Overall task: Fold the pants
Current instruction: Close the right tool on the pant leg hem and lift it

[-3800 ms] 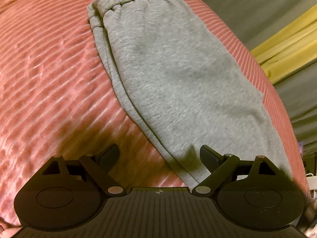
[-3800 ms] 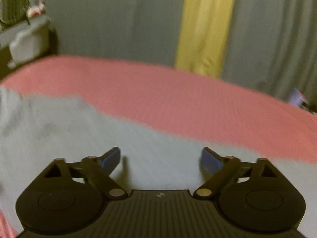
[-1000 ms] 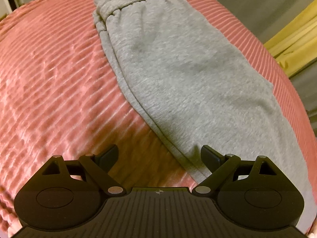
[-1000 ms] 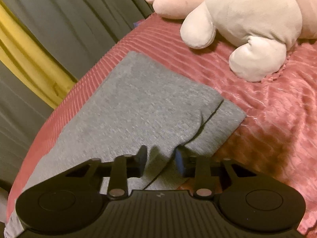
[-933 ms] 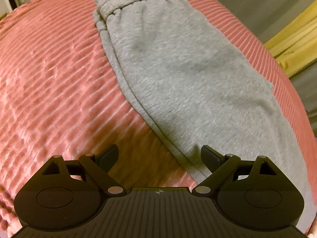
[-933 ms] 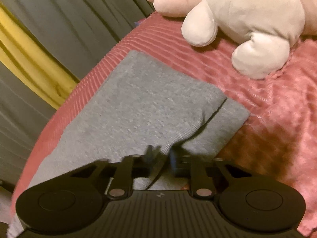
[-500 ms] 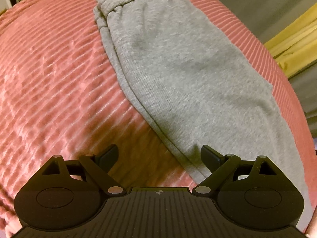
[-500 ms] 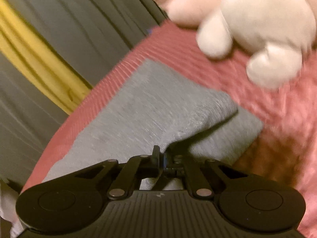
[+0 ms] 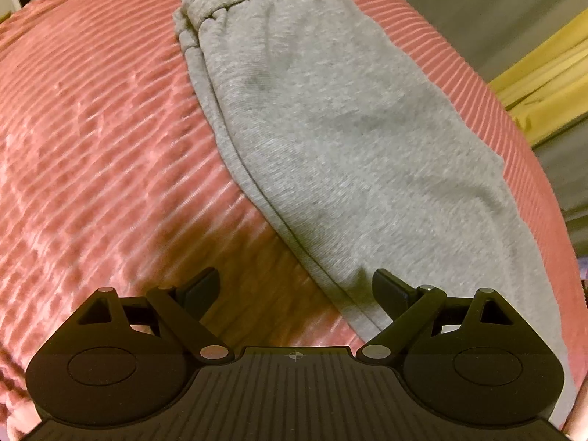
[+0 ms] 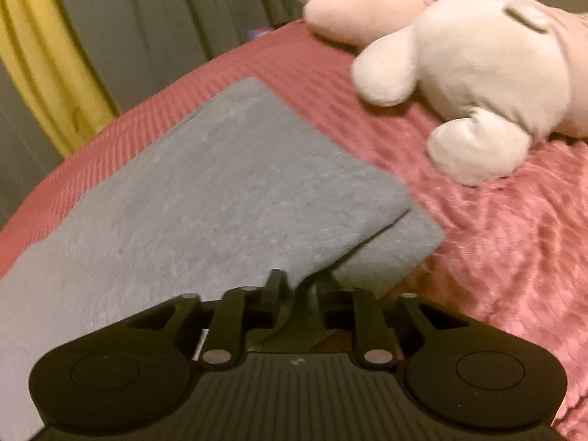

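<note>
A: Lying lengthwise on the pink bedspread (image 9: 92, 139), the grey pants (image 9: 349, 139) look folded once already, one leg stacked on the other, waistband at the far end in the left view.

B: So by my reckoning the crosswise fold is what's left, hems up toward the waistband.

A: The right gripper (image 10: 296, 286) is at the hem end. Its jaws stand narrow, having just eased apart a little, with the top layer's edge bunched between them. Whether the pads actually press it, I cannot tell.

B: And the left gripper (image 9: 294, 286)?

A: Jaws wide, holding nothing, hanging over the pants' long edge; one finger above cloth, the other above bedspread. The plush toy (image 10: 477, 84) lies beyond the hems, apart from them.
</note>
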A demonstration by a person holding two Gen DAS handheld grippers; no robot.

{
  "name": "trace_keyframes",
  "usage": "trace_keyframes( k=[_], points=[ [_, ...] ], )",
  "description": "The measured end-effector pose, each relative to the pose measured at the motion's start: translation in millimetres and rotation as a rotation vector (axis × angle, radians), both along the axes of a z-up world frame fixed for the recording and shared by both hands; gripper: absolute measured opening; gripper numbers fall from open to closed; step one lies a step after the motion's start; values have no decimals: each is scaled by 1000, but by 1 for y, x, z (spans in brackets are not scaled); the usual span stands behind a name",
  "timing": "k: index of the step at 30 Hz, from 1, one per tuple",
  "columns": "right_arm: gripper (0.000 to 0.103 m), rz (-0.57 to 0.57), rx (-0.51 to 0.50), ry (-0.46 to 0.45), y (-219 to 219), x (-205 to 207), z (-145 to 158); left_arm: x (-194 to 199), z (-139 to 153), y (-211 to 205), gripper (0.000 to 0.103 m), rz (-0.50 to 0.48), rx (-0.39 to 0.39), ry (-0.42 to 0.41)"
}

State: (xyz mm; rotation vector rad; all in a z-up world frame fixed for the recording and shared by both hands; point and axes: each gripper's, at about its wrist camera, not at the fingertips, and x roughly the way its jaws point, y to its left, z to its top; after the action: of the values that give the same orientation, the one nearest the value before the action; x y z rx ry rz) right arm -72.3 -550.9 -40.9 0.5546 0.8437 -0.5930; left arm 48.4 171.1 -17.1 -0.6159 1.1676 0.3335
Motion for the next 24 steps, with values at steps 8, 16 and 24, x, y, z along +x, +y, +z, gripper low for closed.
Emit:
trace_keyframes(
  k=[8, 16, 24],
  points=[
    [76, -95, 28, -48, -23, -31, 0, 2, 2, -3, 94, -4, 24, 12],
    [82, -218, 268, -253, -63, -65, -22, 3, 1, -4, 94, -3, 38, 24],
    [82, -286, 468, -442, -84, -86, -40, 4, 0, -2, 94, 3, 37, 27]
  ],
)
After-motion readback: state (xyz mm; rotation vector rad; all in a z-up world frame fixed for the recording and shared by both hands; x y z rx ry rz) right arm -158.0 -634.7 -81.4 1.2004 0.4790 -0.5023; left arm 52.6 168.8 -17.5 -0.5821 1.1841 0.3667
